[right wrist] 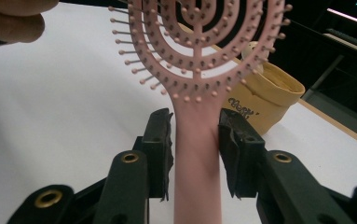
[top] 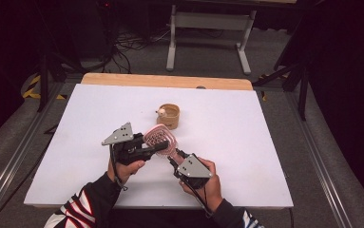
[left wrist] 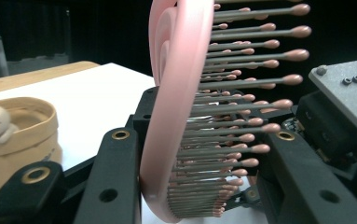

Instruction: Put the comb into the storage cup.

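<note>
Pink hairbrush (top: 159, 138) held off the table (top: 246, 142) at frame centre, just below the tan cup (top: 169, 115). Right gripper (right wrist: 195, 140) clamped on the handle; left gripper (left wrist: 199, 154) closed across the brush head, back and bristles between its jaws. Judged mid-handover or reorienting: lifted, not yet placed in the cup. Handle end cut off at bottom of right gripper view; small figure on cup rim hard to make out.

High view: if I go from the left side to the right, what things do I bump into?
Left tool → pink hairbrush → right tool. The tan cup sits farther back, above the brush, so its place in the row is unclear.
</note>
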Demonstrator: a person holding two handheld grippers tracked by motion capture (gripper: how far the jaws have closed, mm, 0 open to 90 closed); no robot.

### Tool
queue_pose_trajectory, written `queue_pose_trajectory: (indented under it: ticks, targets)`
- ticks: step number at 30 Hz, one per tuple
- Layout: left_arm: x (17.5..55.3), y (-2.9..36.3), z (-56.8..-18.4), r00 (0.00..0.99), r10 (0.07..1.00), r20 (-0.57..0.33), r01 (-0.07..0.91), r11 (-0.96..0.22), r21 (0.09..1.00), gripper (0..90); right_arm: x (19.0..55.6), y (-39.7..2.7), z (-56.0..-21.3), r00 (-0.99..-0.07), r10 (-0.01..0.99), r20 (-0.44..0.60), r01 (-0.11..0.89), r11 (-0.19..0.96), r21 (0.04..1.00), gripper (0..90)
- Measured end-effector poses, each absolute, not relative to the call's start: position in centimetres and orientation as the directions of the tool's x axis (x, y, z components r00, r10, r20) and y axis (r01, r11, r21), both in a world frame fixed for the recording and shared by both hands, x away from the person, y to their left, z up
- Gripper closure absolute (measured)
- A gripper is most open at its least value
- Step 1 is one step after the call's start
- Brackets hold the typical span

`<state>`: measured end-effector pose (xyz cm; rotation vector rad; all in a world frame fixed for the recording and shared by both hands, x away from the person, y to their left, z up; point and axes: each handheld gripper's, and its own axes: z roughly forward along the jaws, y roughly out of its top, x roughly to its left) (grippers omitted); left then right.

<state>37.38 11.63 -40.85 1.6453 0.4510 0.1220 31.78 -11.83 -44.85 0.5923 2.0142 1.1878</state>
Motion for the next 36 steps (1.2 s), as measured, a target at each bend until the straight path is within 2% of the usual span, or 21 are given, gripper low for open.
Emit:
queue_pose_trajectory:
  ticks: [6,15,18,24,36]
  targets:
    - [37.1,12.4,-40.7,0.908,0.387,-0.160,0.204,-0.075,0.976,62.9,31.5,-12.2,-44.6,-0.647,0.683,-0.339,0.016,0.457,0.889,58.5]
    - [36.9,14.3,-40.1,0.894,0.438,-0.098,0.153,-0.092,0.984,62.9,31.3,-14.2,-44.3,-0.650,0.682,-0.337,-0.007,0.438,0.899,33.8]
    - [37.0,14.9,-40.0,0.887,0.454,-0.087,0.148,-0.100,0.984,62.9,31.4,-15.0,-44.0,-0.634,0.703,-0.323,-0.005,0.413,0.911,29.3]
    - [37.2,16.4,-39.6,0.864,0.494,-0.100,0.155,-0.072,0.985,62.9,31.7,-16.3,-43.7,-0.610,0.733,-0.302,-0.003,0.379,0.925,22.2]
    - [37.2,17.7,-39.2,0.844,0.528,-0.089,0.144,-0.065,0.987,63.0,32.0,-17.3,-44.0,-0.600,0.739,-0.307,0.010,0.391,0.920,15.4]
